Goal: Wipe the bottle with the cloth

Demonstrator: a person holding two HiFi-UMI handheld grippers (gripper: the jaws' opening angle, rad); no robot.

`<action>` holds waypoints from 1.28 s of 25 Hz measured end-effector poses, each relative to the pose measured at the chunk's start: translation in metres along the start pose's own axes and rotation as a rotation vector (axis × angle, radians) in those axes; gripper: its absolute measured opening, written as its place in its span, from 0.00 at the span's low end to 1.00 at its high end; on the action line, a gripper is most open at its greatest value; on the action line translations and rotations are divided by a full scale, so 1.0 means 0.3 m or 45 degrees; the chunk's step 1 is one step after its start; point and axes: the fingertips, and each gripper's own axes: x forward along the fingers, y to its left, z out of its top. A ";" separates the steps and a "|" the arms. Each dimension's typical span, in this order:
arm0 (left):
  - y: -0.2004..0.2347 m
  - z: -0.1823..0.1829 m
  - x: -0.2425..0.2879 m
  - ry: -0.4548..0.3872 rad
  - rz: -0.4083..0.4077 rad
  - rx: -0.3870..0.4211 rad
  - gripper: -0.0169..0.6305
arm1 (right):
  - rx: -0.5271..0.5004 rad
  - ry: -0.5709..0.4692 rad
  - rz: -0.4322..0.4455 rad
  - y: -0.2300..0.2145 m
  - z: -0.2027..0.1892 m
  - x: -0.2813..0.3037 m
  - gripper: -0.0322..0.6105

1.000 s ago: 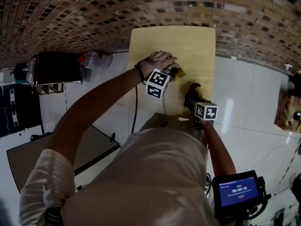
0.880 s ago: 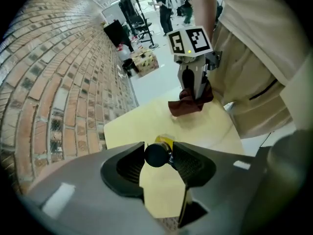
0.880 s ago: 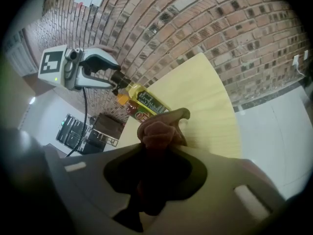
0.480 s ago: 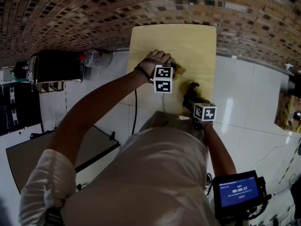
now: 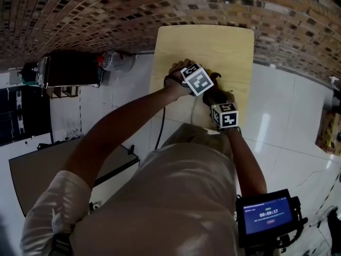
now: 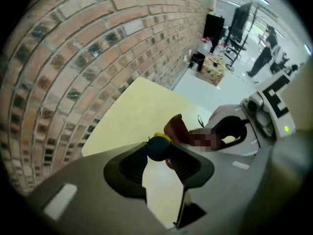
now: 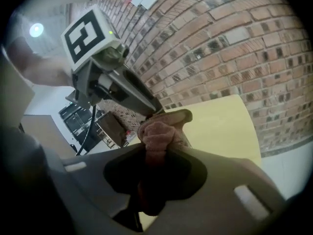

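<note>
Cloth [image 7: 155, 131] fills right gripper [image 7: 156, 153]; left gripper [image 6: 159, 154] just closed on bottle [image 6: 156, 148].

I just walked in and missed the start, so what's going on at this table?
A person works over a pale wooden table with a gripper in each hand. The left gripper has just been closing its jaws, which pinch the dark blue ribbed cap of a small yellow bottle. The right gripper is clamped on a bunched brown cloth, held close beside the bottle.
</note>
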 end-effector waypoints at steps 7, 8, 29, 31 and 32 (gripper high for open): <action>0.023 -0.059 0.014 0.012 -0.124 -0.431 0.28 | -0.118 -0.069 0.058 0.057 0.119 0.076 0.19; 0.021 -0.067 0.013 0.012 -0.140 -0.461 0.28 | -0.063 -0.048 0.068 0.043 0.109 0.087 0.19; 0.015 -0.109 -0.009 -0.046 -0.247 -0.646 0.28 | 0.888 0.416 -0.191 -0.303 -0.239 0.285 0.18; 0.015 -0.108 -0.014 -0.084 -0.229 -0.621 0.28 | 0.925 0.370 -0.167 -0.318 -0.226 0.261 0.18; 0.015 -0.106 -0.016 -0.108 -0.214 -0.604 0.28 | 0.905 0.350 -0.153 -0.319 -0.216 0.242 0.18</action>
